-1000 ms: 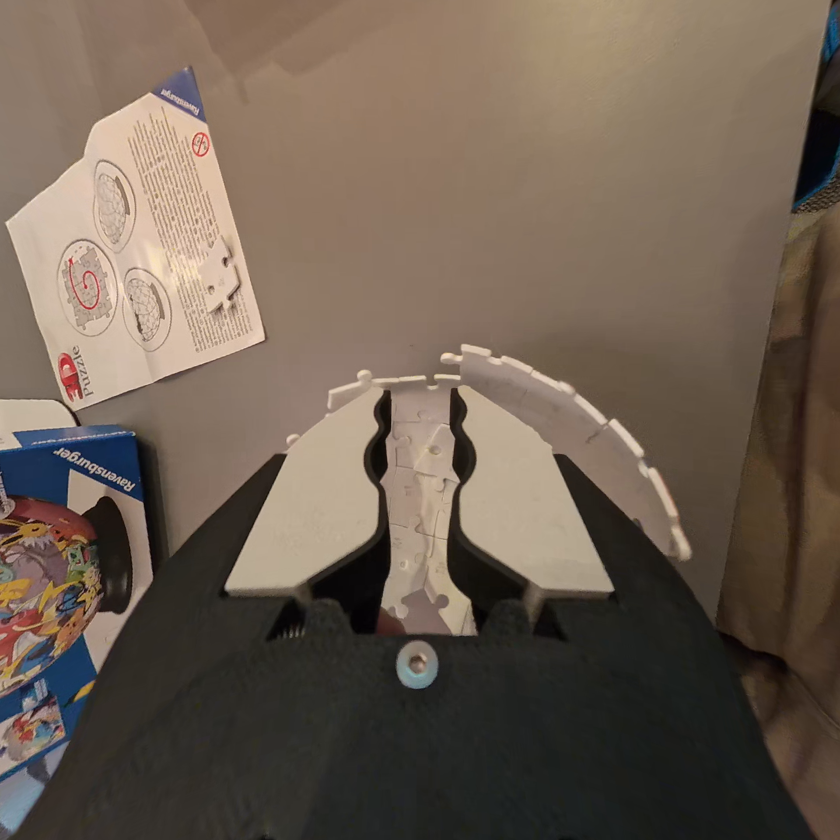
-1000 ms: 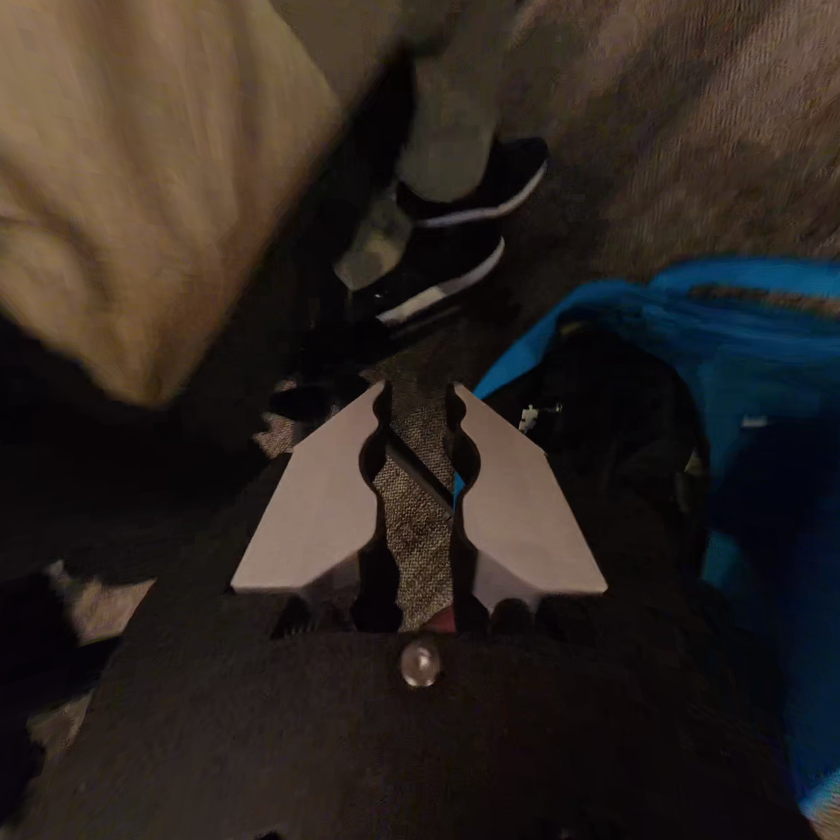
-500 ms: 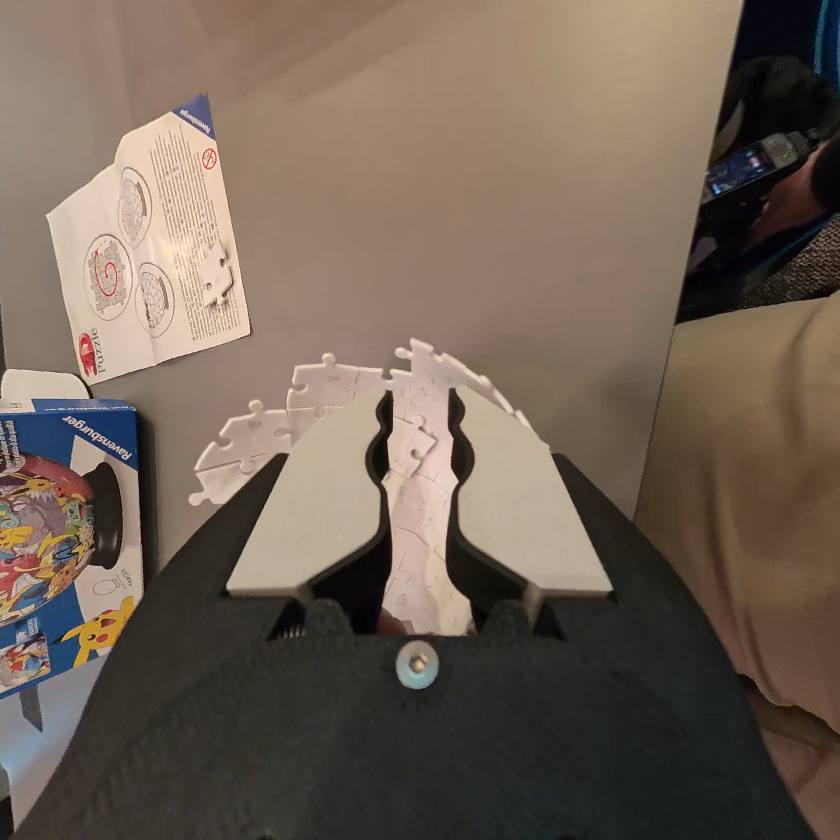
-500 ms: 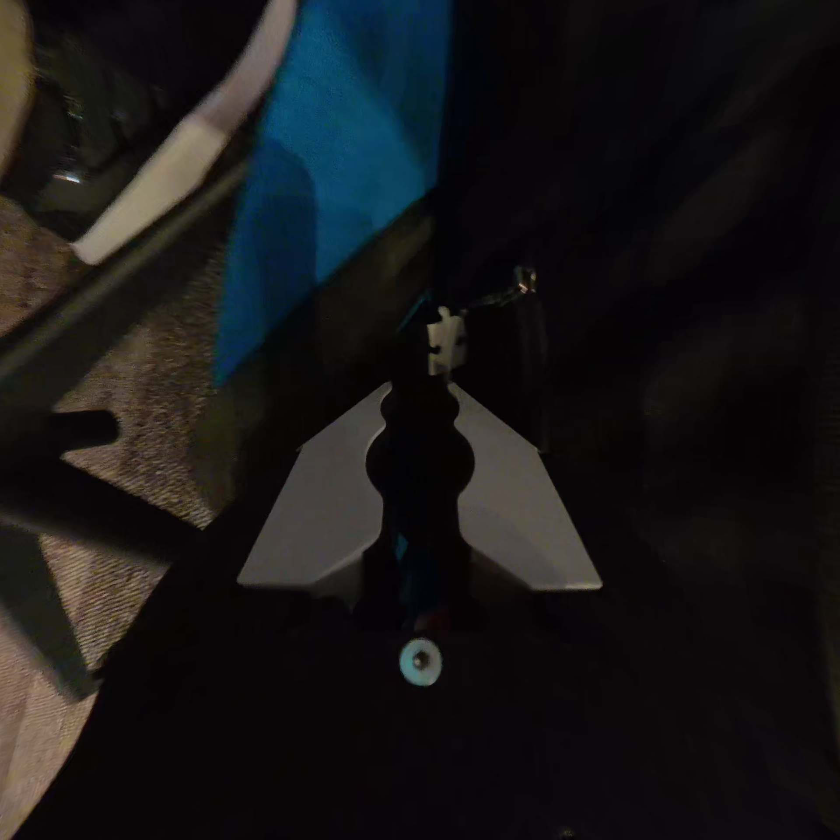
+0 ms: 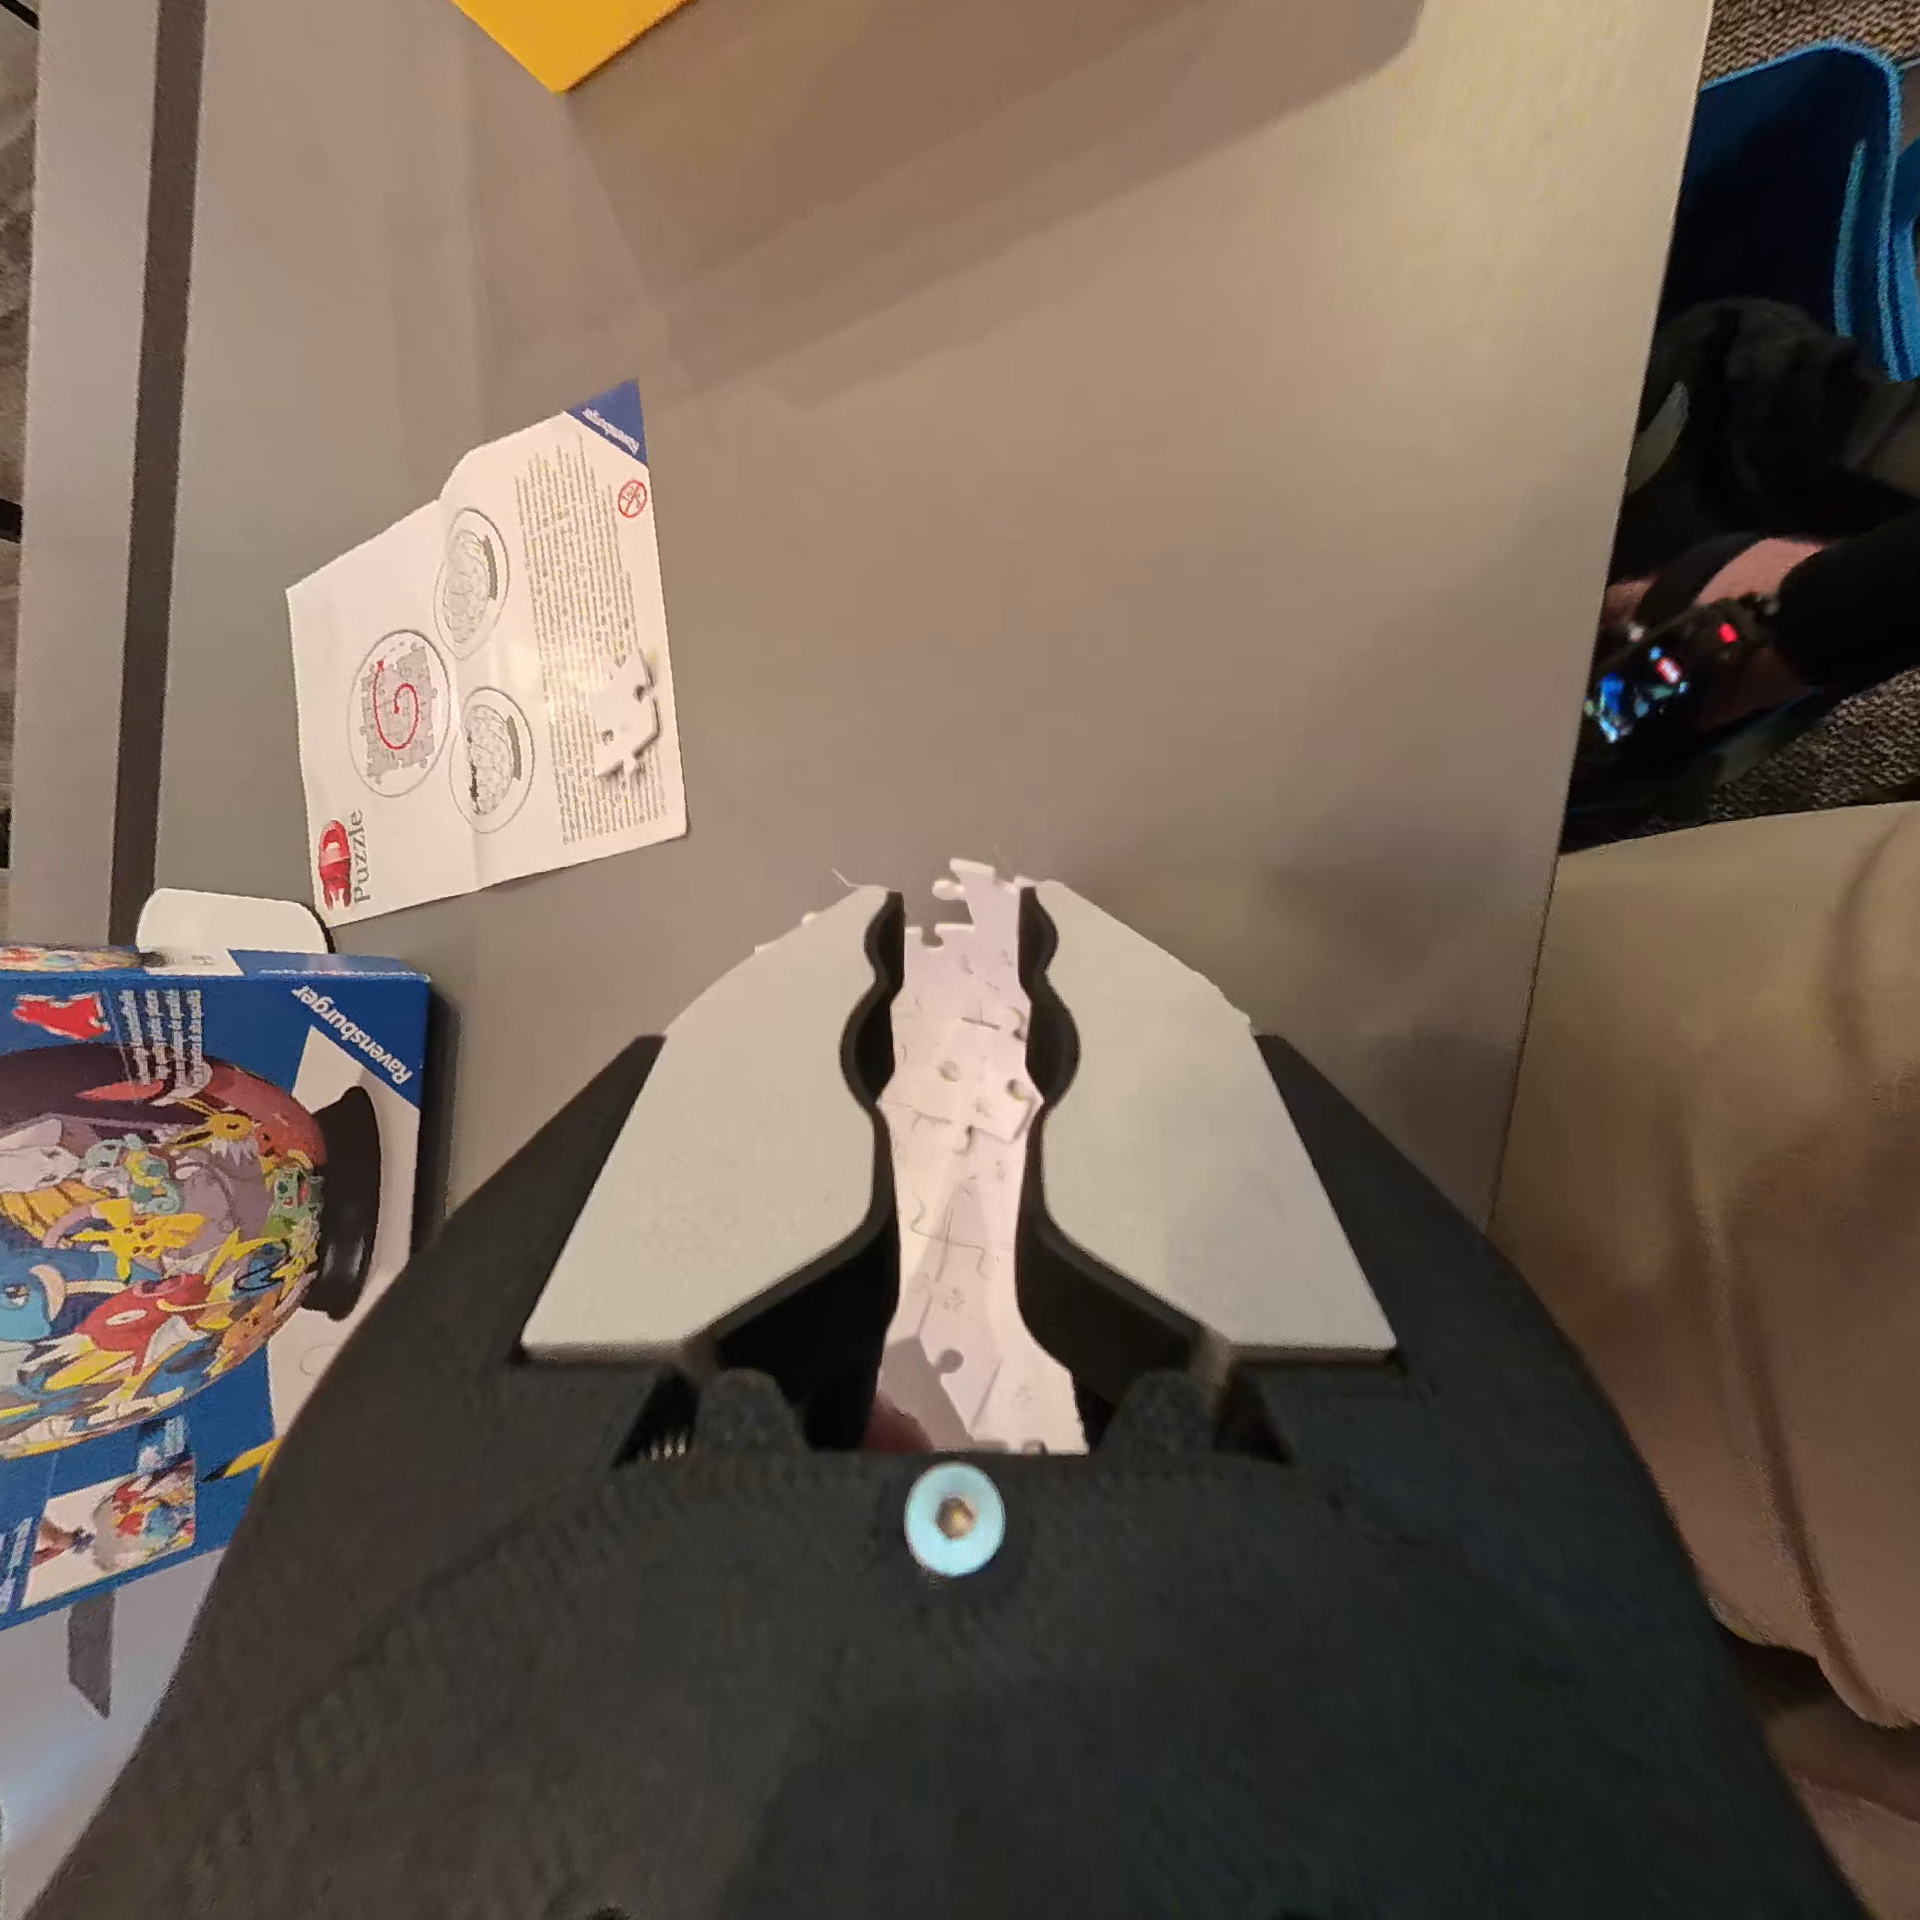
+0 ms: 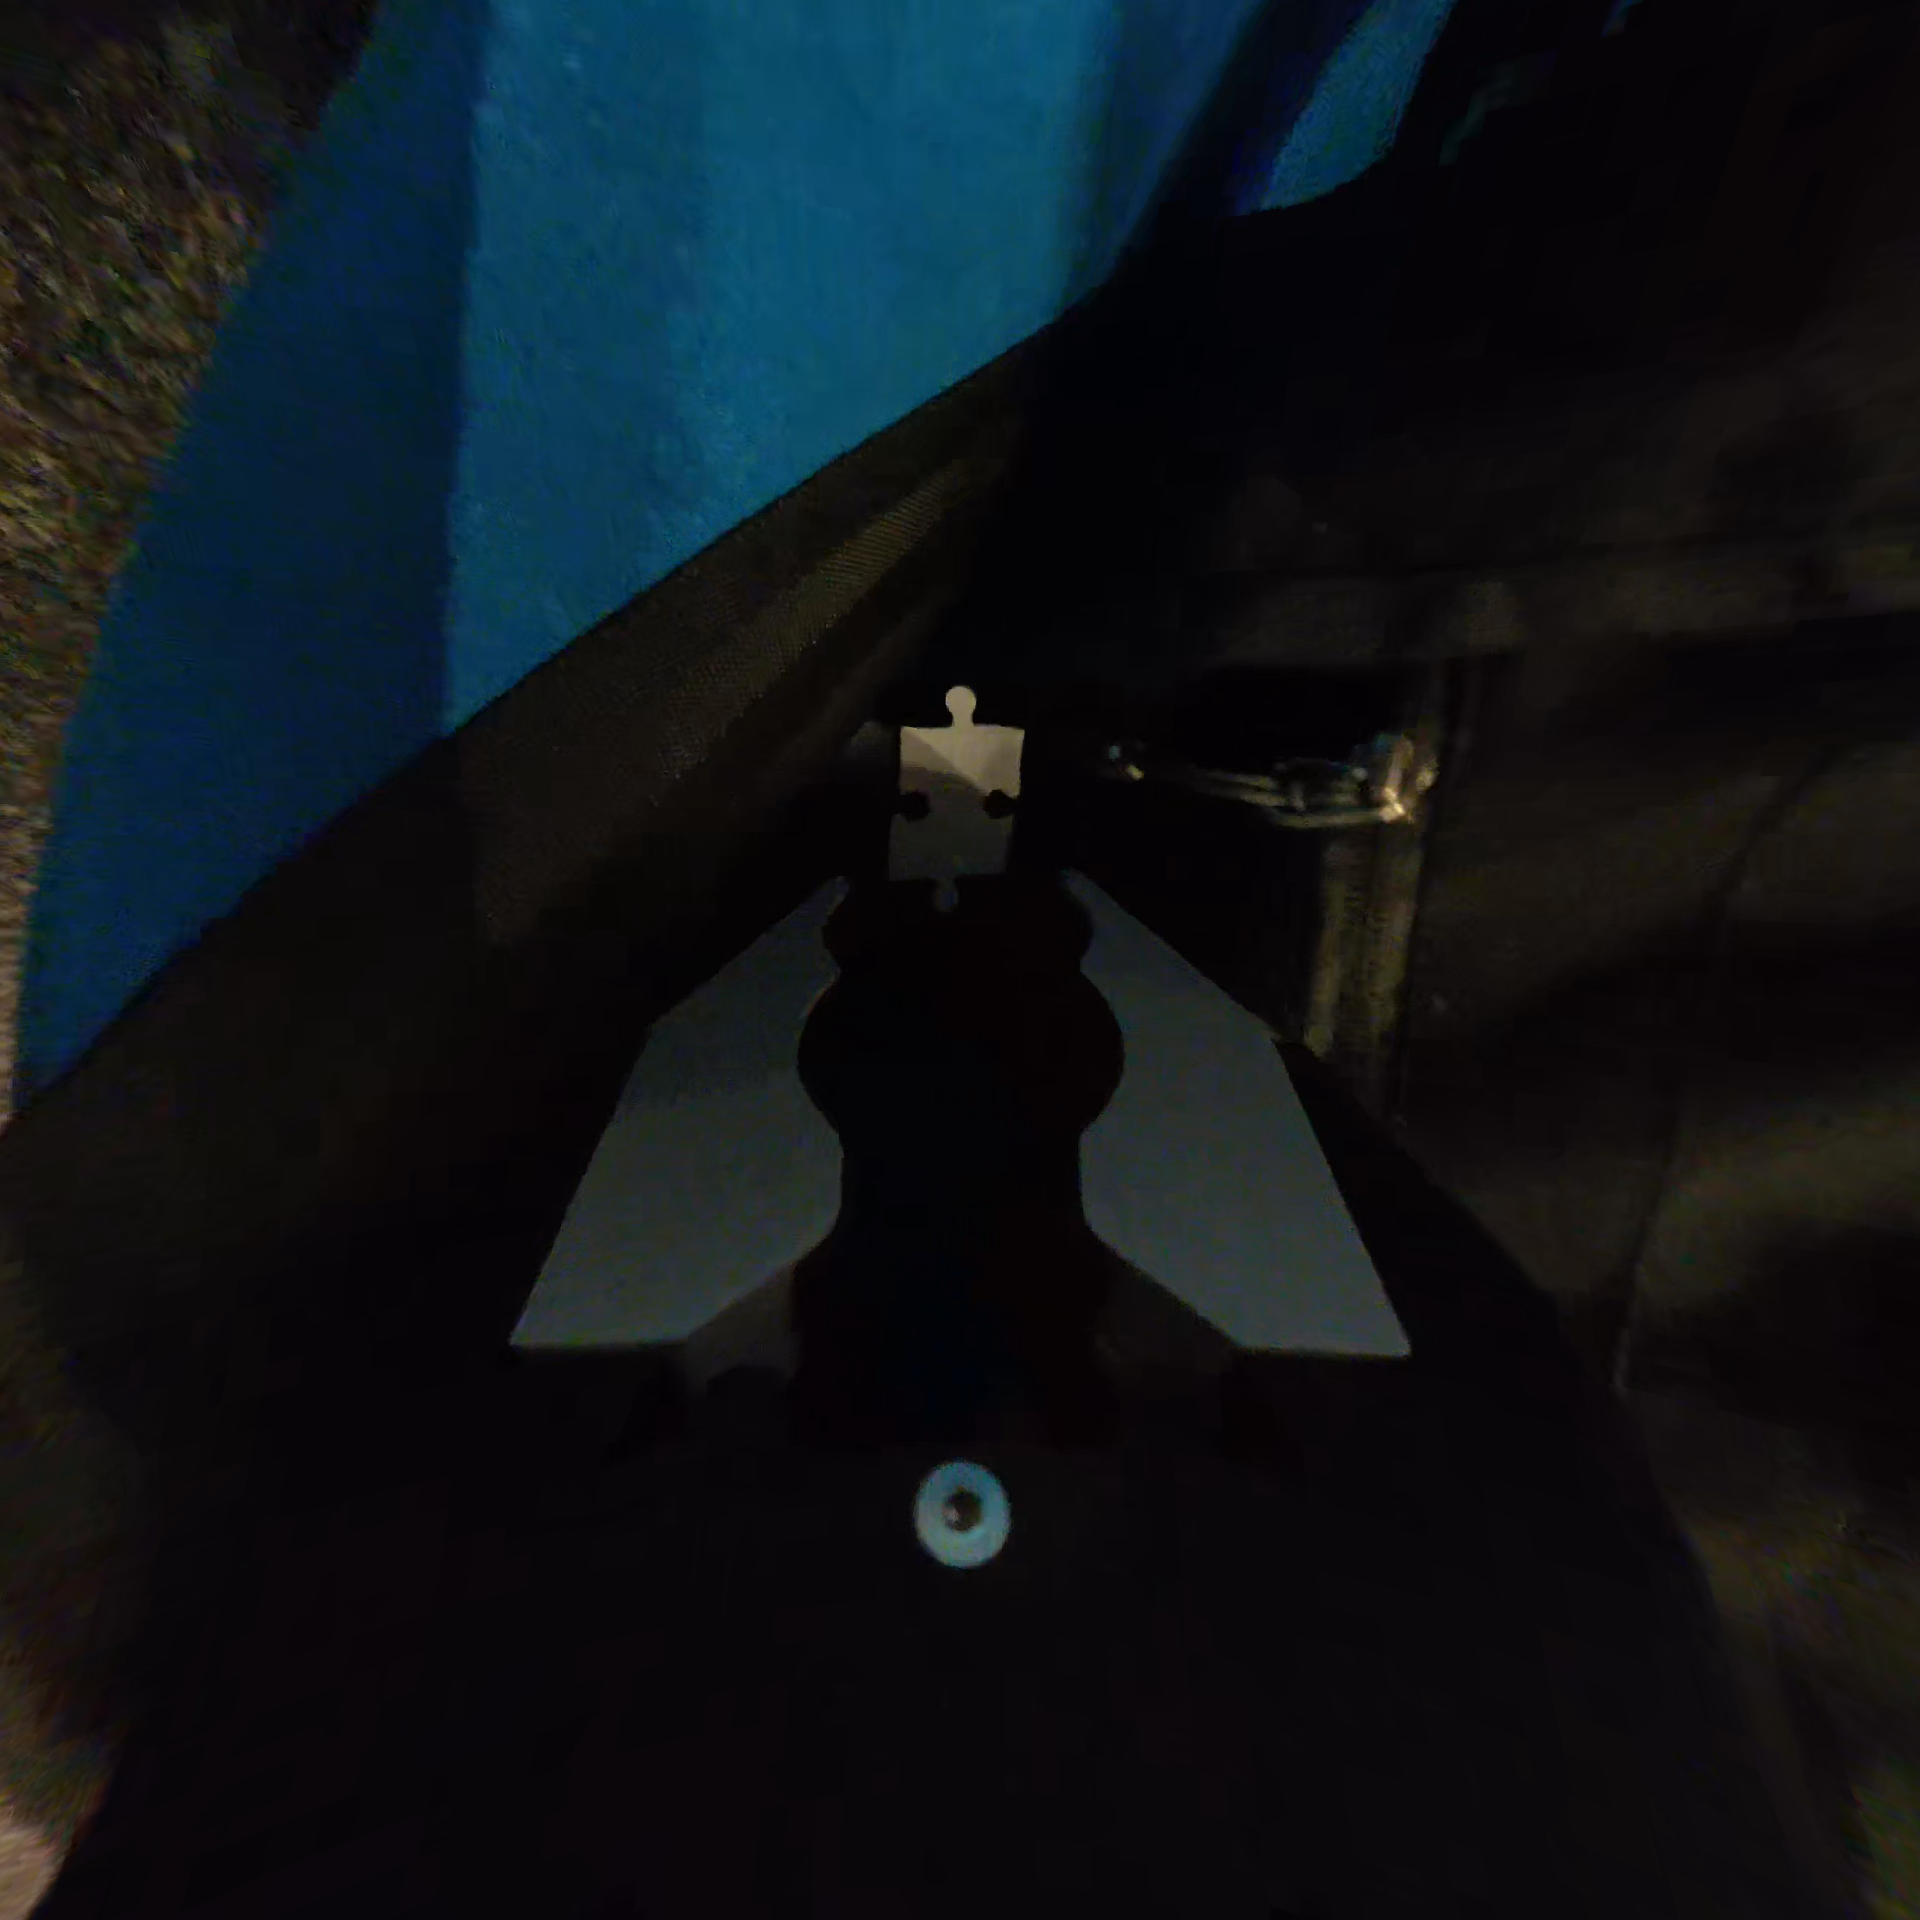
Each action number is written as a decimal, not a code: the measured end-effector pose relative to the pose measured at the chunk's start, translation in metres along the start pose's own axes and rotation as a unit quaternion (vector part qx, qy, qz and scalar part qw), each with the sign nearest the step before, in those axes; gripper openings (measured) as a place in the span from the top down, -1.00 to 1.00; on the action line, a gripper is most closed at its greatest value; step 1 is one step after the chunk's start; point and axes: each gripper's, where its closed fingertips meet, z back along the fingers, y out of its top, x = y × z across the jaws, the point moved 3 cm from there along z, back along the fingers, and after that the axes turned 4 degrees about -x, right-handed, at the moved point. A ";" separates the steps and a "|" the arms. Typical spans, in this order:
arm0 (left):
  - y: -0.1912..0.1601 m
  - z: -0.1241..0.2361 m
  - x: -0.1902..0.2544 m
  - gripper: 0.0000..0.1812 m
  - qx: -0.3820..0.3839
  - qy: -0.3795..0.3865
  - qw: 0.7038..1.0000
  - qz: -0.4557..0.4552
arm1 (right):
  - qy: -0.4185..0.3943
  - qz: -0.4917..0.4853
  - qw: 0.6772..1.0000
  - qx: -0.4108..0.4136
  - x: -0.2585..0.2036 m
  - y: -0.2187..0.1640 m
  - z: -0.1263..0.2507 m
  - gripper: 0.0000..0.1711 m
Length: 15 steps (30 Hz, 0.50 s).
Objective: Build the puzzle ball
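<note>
Puzzle ball: only part built so far, a curved white shell of joined pieces (image 5: 961,1122), blank side up, sitting between the left gripper's fingers above the grey table (image 5: 1143,520)

Left gripper (image 5: 958,914): clamped on that shell, both grey fingers (image 5: 748,1164) pressing its sides; the shell's jagged top edge pokes out just past the tips

Right gripper (image 6: 951,894): fingers apart with a dark gap between them, nothing in it as far as I can see; it's pointed into a really dim spot

Loose piece: one pale puzzle piece (image 6: 956,805) lying just beyond the right gripper's tips, on dark fabric; can't tell if the tips touch it

Blue fabric (image 6: 623,364): fills the upper left of the right wrist view, next to black material

Instruction sheet (image 5: 488,665): flat on the table, left of the shell and well apart from it, with a single white piece (image 5: 629,717) resting on it

Box (image 5: 187,1247): blue puzzle box with a colourful ball picture, at the table's left edge, near the sheet

Right side of left wrist view: beige cloth (image 5: 1714,1247), blurry
</note>
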 end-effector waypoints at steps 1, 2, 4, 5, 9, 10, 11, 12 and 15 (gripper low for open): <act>0.002 0.000 -0.001 0.77 0.004 0.001 1.000 0.002 | -0.013 0.026 1.000 -0.006 -0.001 0.003 -0.004 0.61; 0.003 0.000 -0.001 0.77 0.006 0.002 1.000 0.003 | -0.023 0.051 0.998 -0.016 -0.002 0.006 -0.009 0.62; 0.004 0.001 -0.001 0.77 0.005 0.003 1.000 -0.001 | -0.037 0.073 0.996 -0.040 -0.002 0.010 -0.019 0.67; 0.004 0.002 -0.001 0.77 0.005 0.002 1.000 -0.005 | -0.047 0.088 0.993 -0.055 -0.001 0.010 -0.025 0.71; 0.003 0.008 -0.008 0.77 -0.001 0.011 1.000 -0.012 | -0.053 0.096 0.991 -0.072 -0.005 0.010 -0.038 0.90; 0.004 0.010 -0.011 0.77 0.001 0.014 1.000 -0.009 | -0.051 0.097 0.991 -0.071 -0.005 0.010 -0.038 0.93; 0.005 0.010 -0.013 0.77 0.003 0.014 1.000 -0.005 | -0.047 0.092 0.992 -0.067 -0.005 0.010 -0.037 0.96; 0.006 0.011 -0.015 0.78 0.005 0.014 1.000 -0.003 | -0.041 0.084 0.994 -0.059 -0.004 0.011 -0.034 0.96; 0.004 0.007 -0.016 0.78 0.005 0.013 1.000 0.001 | -0.013 0.044 0.999 -0.024 0.002 0.010 -0.019 0.98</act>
